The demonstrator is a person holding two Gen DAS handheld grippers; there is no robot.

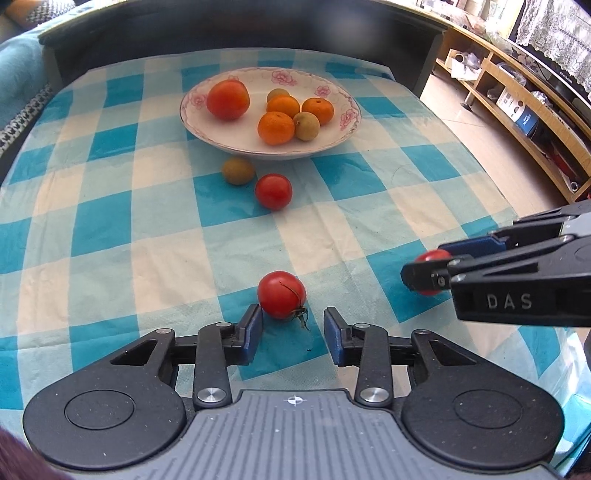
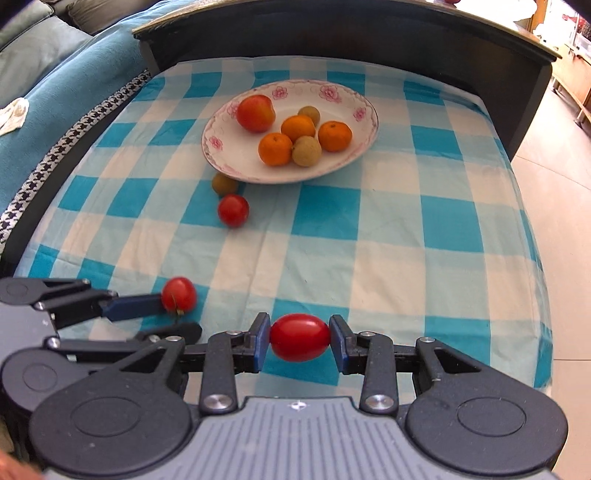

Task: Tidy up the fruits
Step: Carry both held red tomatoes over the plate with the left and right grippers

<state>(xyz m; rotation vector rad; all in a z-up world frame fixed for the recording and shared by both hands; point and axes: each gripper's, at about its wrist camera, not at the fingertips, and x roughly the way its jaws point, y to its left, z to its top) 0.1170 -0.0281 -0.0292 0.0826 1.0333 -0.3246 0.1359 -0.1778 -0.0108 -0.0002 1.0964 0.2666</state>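
Observation:
A white floral plate (image 1: 207,127) (image 2: 236,162) holds a large red tomato (image 1: 227,99), three oranges and two small brown-green fruits. On the cloth in front lie a brown-green fruit (image 1: 238,170) (image 2: 223,184) and a small tomato (image 1: 273,191) (image 2: 232,210). My left gripper (image 1: 293,326) is open, with a stemmed tomato (image 1: 281,299) (image 2: 179,294) just beyond its fingertips, next to the left pad. My right gripper (image 2: 300,341) is shut on an oval red tomato (image 2: 300,341), low over the cloth; it also shows in the left wrist view (image 1: 430,267).
The table has a blue and white checked cloth (image 1: 147,221) and a dark raised back board (image 2: 332,33). A blue-covered sofa (image 2: 74,74) stands left. Wooden shelves (image 1: 517,103) stand on the right across a tiled floor.

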